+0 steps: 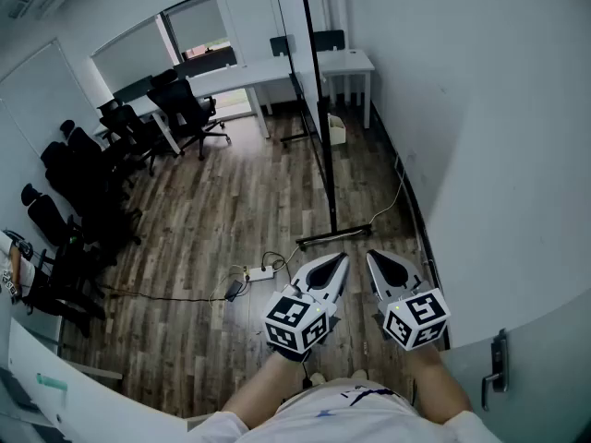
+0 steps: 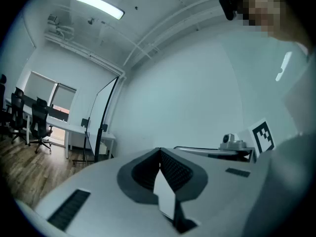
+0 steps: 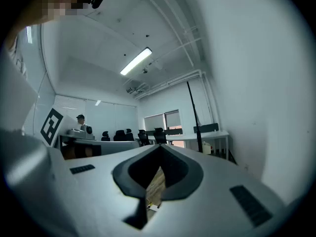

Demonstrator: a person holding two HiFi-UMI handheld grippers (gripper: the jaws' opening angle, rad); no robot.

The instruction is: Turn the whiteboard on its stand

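The whiteboard (image 1: 303, 53) stands edge-on to me at the far middle of the room, on a black post whose foot (image 1: 334, 235) rests on the wooden floor just ahead. My left gripper (image 1: 340, 258) and right gripper (image 1: 372, 256) are held level side by side near my body, a short way short of that foot, touching nothing. Both have their jaws together with nothing between them. The board (image 2: 101, 120) shows to the left of the jaws (image 2: 159, 149) in the left gripper view. Its post (image 3: 193, 117) rises to the right of the jaws (image 3: 160, 146) in the right gripper view.
A white wall (image 1: 489, 155) runs close along my right, with a door handle (image 1: 499, 363) near my right elbow. A power strip (image 1: 261, 271) and cables lie on the floor to the left of the grippers. Black office chairs (image 1: 189, 109) and white desks (image 1: 249, 74) fill the far left.
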